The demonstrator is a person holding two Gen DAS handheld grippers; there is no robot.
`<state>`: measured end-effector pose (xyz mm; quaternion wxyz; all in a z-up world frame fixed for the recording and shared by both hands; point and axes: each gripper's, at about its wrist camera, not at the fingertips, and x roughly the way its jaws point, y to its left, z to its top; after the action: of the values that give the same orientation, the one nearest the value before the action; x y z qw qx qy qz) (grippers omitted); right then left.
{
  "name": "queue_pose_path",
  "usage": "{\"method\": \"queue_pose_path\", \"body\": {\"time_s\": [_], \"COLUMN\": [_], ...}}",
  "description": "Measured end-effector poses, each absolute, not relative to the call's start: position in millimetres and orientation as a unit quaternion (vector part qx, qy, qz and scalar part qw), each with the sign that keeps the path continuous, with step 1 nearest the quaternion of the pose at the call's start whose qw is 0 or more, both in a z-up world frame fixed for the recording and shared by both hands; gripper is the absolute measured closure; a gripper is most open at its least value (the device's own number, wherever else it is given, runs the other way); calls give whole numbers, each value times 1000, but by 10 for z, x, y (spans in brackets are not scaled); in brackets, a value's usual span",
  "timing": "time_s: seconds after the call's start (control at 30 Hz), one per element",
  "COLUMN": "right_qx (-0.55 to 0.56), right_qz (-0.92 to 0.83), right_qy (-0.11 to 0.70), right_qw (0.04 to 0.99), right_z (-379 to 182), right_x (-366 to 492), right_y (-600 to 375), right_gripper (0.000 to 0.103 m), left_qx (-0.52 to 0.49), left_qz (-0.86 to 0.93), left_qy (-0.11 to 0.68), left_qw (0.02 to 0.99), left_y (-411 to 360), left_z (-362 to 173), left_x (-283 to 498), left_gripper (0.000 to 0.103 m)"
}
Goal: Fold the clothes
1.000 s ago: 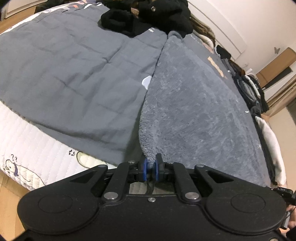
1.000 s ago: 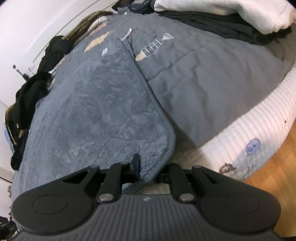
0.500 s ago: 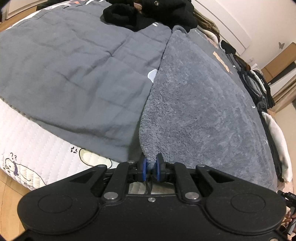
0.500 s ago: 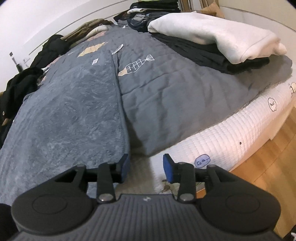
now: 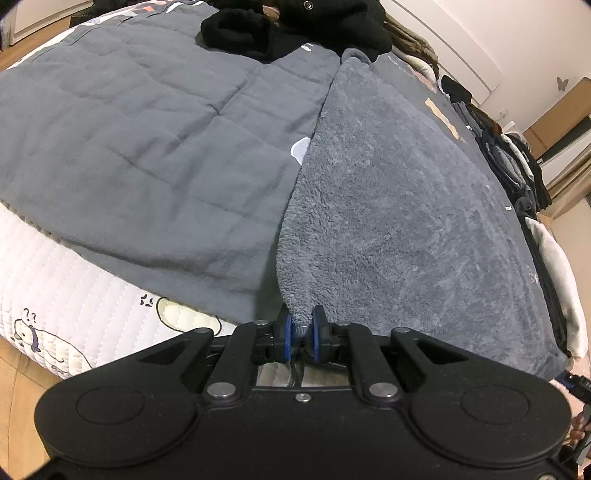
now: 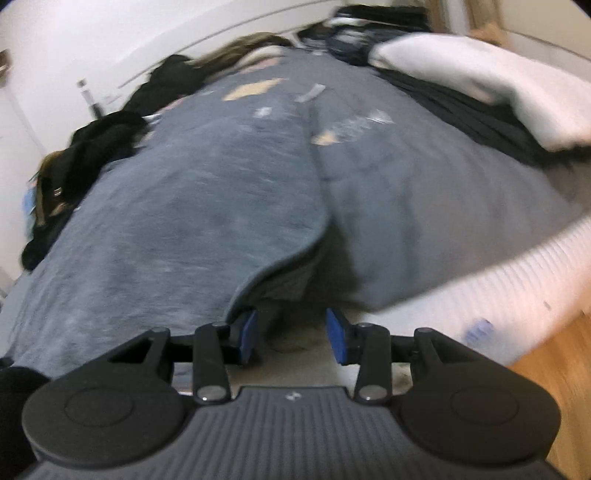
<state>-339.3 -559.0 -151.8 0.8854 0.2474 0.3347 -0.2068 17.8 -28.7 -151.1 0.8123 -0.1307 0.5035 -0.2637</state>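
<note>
Left wrist view showed a wide bed (image 5: 74,295) under a grey quilt (image 5: 147,147), with dark clothes (image 5: 295,26) heaped at the far edge and more stacked garments (image 5: 517,166) along the right. Spread over the quilt's right half lay the grey fleece piece (image 5: 406,203), its near left corner drawn to a point at the bed's near edge. The left gripper (image 5: 300,334) had its blue pads pressed together on that corner. In the blurred right wrist view, the right gripper (image 6: 291,334) stood with jaws wide apart and nothing between them, the fleece's near right corner (image 6: 280,258) curling just beyond its left pad; a white garment (image 6: 480,92) lay far right.

Judging from this, a clean fold would call for the right pads to take the loose corner as deeply as the left took its own, then for both corners to travel level, so the edge stays straight.

No brand or readable writing showed; the cartoon prints on the mattress side (image 5: 33,328) were too small to read.
</note>
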Motion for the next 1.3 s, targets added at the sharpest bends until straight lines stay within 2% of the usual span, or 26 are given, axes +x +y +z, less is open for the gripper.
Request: {"method": "queue_pose_path", "body": {"time_s": [0.33,0.37,0.4,0.47,0.87,0.97,1.17,1.23,1.3], "right_qx": [245,249,254,285,466,443,450,453,439], "right_qz": [-220,-226,-231,-236,-222,-243,-252,-255,-259], "right_qy": [361,363,365,361,208,241,248,249,262], "right_qw": [872,869,866,856,831,828,820,818,819], "right_z": [-1595,-1622,-1648,-1688,-1381,-1431,-1459,-1468,-1464], "right_x": [-3202,-3211,-3220,-3288,-3978,-3923,-3967,-3983,-3952], "right_y": [-5572,-5592,-5611,-5688,-6011,-6062,-6077,-6081,-6088], "right_gripper": [63,67,82,99,100,100,100,100,100], "left_qx": [-125,-125,-125,-126,-128,-125,-122,-119,-117], "left_qz": [-262,-262,-262,-262,-267,-268,-269,-275,-274], "left_qy": [505,505,504,504,501,501,501,501,500], "left_qw": [813,813,813,813,813,813,813,812,813], "left_y": [-302,-303,-305,-308,-320,-331,-344,-349,-352], "left_z": [-1509,-1509,-1509,-1506,-1476,-1481,-1494,-1489,-1487], "left_x": [175,177,178,175,169,170,170,174,183], "left_gripper": [92,92,92,92,92,92,92,86,66]}}
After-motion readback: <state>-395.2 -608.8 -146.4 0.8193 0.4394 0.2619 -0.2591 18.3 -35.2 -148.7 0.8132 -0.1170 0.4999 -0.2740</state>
